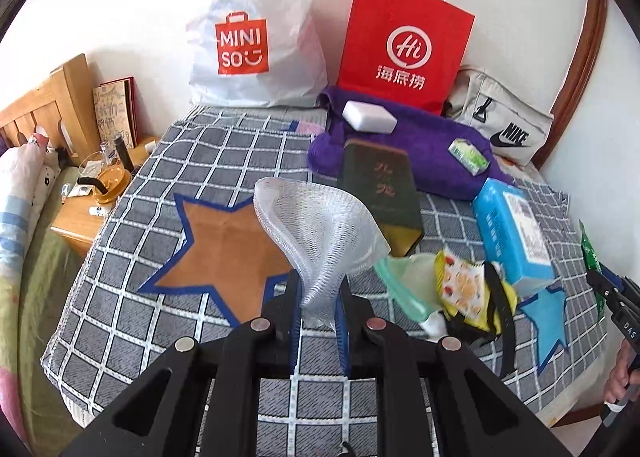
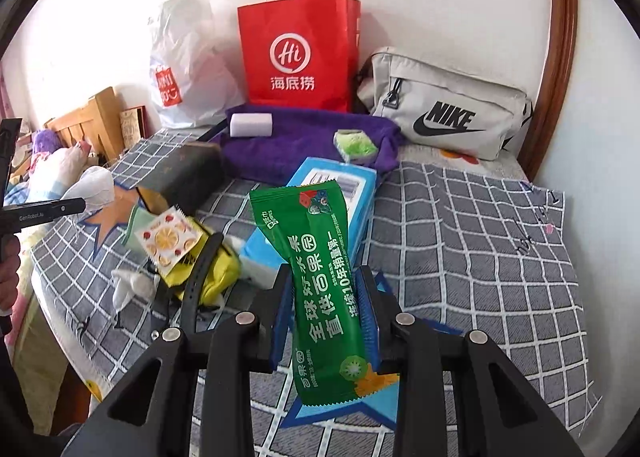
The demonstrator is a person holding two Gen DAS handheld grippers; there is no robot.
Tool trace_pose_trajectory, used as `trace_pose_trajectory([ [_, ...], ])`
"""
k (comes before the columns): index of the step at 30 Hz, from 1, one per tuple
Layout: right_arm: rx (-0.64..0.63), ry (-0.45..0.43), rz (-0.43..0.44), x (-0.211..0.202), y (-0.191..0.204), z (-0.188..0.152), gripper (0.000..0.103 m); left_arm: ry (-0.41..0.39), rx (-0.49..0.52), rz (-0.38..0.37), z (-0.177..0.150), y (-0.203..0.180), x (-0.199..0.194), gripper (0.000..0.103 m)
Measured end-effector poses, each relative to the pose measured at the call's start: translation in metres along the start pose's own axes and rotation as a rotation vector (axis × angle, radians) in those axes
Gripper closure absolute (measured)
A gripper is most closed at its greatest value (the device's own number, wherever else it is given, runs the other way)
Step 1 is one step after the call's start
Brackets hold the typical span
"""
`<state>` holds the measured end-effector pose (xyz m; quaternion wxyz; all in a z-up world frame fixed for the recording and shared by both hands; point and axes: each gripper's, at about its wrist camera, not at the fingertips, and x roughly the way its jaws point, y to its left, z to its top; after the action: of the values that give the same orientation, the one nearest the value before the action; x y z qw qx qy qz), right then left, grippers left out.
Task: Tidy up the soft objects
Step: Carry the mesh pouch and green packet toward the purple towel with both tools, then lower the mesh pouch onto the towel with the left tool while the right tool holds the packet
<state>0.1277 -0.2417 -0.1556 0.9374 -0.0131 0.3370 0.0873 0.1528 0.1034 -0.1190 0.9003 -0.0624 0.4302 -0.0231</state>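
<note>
Soft objects are held in both grippers above a bed covered by a grey checked blanket (image 1: pixel 160 297). A white foam net sleeve (image 1: pixel 320 233) is pinched at its narrow end between the fingers of the left gripper (image 1: pixel 319 297), and its wide end flares upward over an orange star (image 1: pixel 224 249) on the blanket. A green wet-wipe packet (image 2: pixel 324 297) is clamped upright between the fingers of the right gripper (image 2: pixel 325 297), with a blue star patch (image 2: pixel 340 413) seen beneath it.

Between the two grippers, a small pile is seen: a fruit-print sachet (image 2: pixel 168 237) lies on a yellow pouch (image 2: pixel 216 277) crossed by a black strap (image 2: pixel 200 269). Just beyond it, a blue tissue pack (image 1: pixel 512 233) and a dark green box (image 1: pixel 380 189) rest on the blanket.

Farther back, a purple towel (image 1: pixel 420 145) is spread, with a white sponge block (image 1: pixel 370 117) and a small green-and-white sponge (image 1: pixel 468 153) on it. Against the wall stand a white Miniso bag (image 1: pixel 256 37), a red paper bag (image 1: pixel 404 45) and a grey Nike pouch (image 2: pixel 448 113).
</note>
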Motion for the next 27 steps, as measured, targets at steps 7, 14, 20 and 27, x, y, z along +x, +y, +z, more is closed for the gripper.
trace_pose_trajectory([
  [7, 0.028, -0.005, -0.011, 0.004, -0.011, 0.025, 0.072, -0.012, -0.031, -0.01, 0.025, -0.004, 0.0, 0.089],
  [14, 0.047, -0.01, -0.022, 0.014, -0.018, 0.054, 0.072, 0.002, -0.057, -0.029, 0.047, -0.008, 0.012, 0.089],
  [20, 0.05, -0.023, -0.017, 0.028, -0.019, 0.078, 0.072, 0.008, -0.07, -0.038, 0.066, -0.01, 0.022, 0.089],
  [27, 0.026, -0.032, -0.02, 0.046, -0.014, 0.104, 0.072, 0.018, -0.071, -0.055, 0.091, -0.016, 0.04, 0.089],
])
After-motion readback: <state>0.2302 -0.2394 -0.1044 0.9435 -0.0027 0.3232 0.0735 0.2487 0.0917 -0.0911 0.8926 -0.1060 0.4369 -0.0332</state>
